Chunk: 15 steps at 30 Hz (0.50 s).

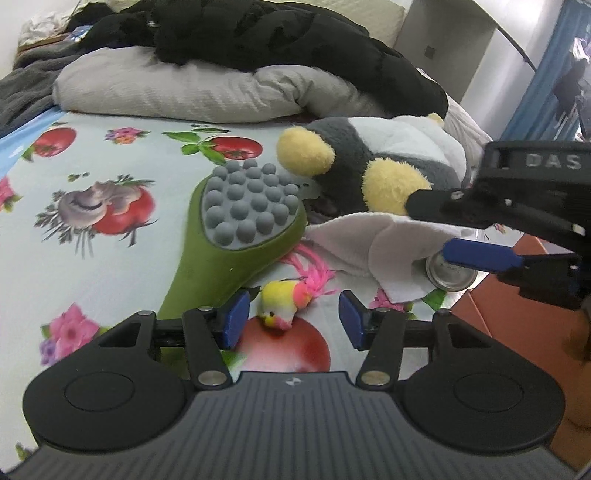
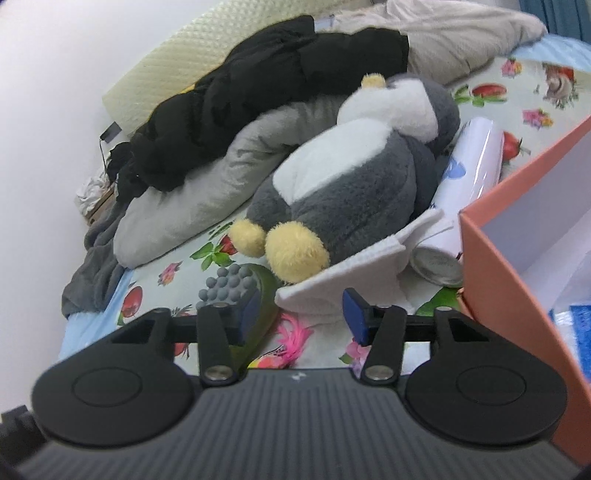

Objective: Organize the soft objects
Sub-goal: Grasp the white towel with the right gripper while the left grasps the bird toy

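A small yellow and pink toy bird (image 1: pixel 282 303) with pink feathers lies on the floral bedsheet (image 1: pixel 110 258). My left gripper (image 1: pixel 291 319) is open, its blue pads on either side of the bird. A grey and white plush penguin (image 1: pixel 369 155) with yellow feet lies behind it, also in the right wrist view (image 2: pixel 351 192). A white cloth (image 1: pixel 373 247) lies over a metal can (image 1: pixel 448 275). My right gripper (image 2: pixel 299 317) is open just above the white cloth (image 2: pixel 340 277); in the left wrist view it (image 1: pixel 436 229) hovers over the cloth.
A green massager with grey nubs (image 1: pixel 236 236) lies left of the bird. An orange box (image 2: pixel 524 229) stands open at the right. A white spray can (image 2: pixel 469 173) lies beside the penguin. A grey pillow (image 1: pixel 177 92) and black clothing (image 1: pixel 277 33) lie behind.
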Each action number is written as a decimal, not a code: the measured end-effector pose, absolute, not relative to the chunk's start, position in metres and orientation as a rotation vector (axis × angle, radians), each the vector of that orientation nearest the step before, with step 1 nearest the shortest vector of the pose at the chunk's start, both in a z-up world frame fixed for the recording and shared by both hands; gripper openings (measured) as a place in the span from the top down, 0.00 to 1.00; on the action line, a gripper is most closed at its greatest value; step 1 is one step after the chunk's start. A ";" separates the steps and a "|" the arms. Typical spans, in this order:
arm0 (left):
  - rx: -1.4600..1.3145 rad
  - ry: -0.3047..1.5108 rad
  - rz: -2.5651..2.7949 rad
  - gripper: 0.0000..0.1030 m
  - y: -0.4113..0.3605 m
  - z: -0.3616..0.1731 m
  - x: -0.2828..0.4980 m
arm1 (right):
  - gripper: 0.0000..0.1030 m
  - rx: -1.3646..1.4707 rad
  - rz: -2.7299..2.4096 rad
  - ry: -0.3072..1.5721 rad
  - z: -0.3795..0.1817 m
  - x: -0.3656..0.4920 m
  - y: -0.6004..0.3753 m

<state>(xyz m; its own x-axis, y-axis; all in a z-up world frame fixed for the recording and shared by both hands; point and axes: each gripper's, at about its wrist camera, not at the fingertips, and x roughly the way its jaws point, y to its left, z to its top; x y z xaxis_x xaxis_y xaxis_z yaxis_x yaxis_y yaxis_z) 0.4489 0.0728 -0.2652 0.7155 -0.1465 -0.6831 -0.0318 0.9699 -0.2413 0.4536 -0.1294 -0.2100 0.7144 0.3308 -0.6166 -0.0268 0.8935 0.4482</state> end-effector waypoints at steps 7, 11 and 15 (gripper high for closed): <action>-0.219 0.772 -0.058 0.54 0.073 -0.272 0.460 | 0.59 0.485 0.205 0.771 -0.224 0.469 -0.129; -0.216 0.774 -0.054 0.64 0.071 -0.274 0.460 | 0.75 0.489 0.193 0.770 -0.229 0.476 -0.125; -0.213 0.768 -0.051 0.68 0.070 -0.272 0.457 | 0.92 0.535 0.167 0.808 -0.239 0.482 -0.126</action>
